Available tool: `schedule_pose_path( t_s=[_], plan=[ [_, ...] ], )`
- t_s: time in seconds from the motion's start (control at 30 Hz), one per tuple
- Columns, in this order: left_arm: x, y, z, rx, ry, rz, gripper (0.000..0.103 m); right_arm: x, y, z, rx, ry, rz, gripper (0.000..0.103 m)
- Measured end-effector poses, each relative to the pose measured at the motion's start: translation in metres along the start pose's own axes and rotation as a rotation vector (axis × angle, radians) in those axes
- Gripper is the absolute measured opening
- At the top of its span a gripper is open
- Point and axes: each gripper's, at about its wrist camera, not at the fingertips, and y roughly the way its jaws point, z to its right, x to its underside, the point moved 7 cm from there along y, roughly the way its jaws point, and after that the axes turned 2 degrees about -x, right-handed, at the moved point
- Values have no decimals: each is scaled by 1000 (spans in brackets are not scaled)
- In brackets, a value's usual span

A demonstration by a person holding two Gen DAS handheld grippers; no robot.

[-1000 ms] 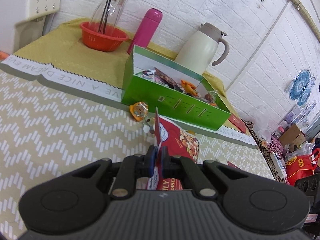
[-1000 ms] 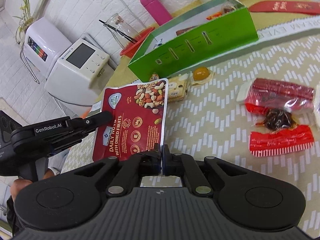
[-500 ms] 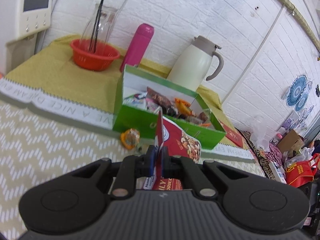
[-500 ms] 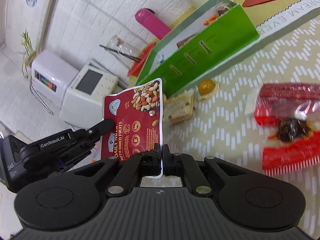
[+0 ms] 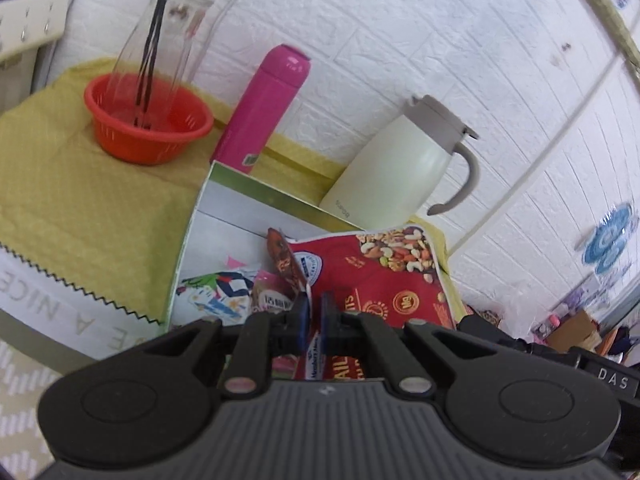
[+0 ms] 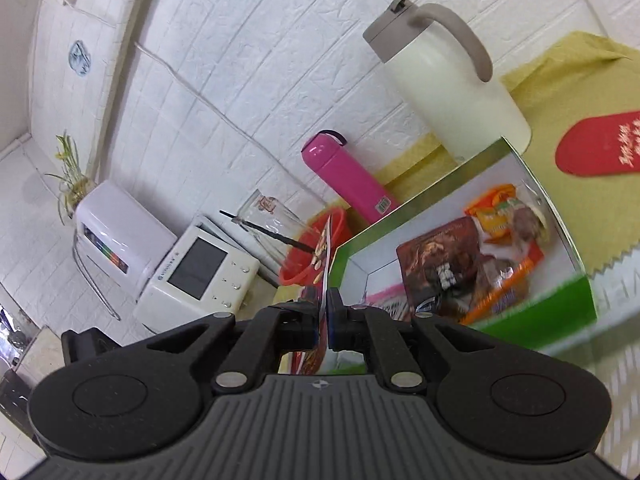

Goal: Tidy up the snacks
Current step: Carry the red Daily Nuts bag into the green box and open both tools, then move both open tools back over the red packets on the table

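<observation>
Both claws grip the red pouch of mixed nuts and dried fruit (image 5: 384, 276) by its edges, holding it above the open green box (image 6: 540, 300). The left claw (image 5: 314, 316) is clamped tight on one edge; the right claw (image 6: 324, 312), nearly closed, has the opposite edge between its pads. Other snack packets (image 6: 472, 264) already lie in the box. Behind it on the desk (image 5: 80, 200) stand a pink flask (image 5: 264, 108), a cream thermal jug (image 5: 396, 172) and an orange bowl (image 5: 148, 120).
</observation>
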Motion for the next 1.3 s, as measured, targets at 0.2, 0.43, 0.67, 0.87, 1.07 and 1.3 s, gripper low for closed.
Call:
schedule_pose_path(
  t_s=[0.2, 0.43, 0.67, 0.87, 1.07, 1.3],
  plan=[
    [0, 29, -13, -35, 1, -18, 0, 1, 26, 36, 53, 72, -37, 12],
    [-8, 39, -24, -45, 3, 0, 4, 1, 38, 60, 117, 107, -42, 32],
    [-21, -3, -10, -105, 146, 144, 67, -12, 22, 43, 170, -26, 38, 103],
    [1, -61, 2, -155, 286, 199, 72, -5, -19, 17, 95, -88, 36, 103],
    [48, -96, -4, -164, 312, 153, 73, 40, -83, -6, 33, -253, -10, 103],
    [120, -128, -10, -150, 222, 36, 73, 92, -151, 6, 81, -339, -71, 103]
  ],
)
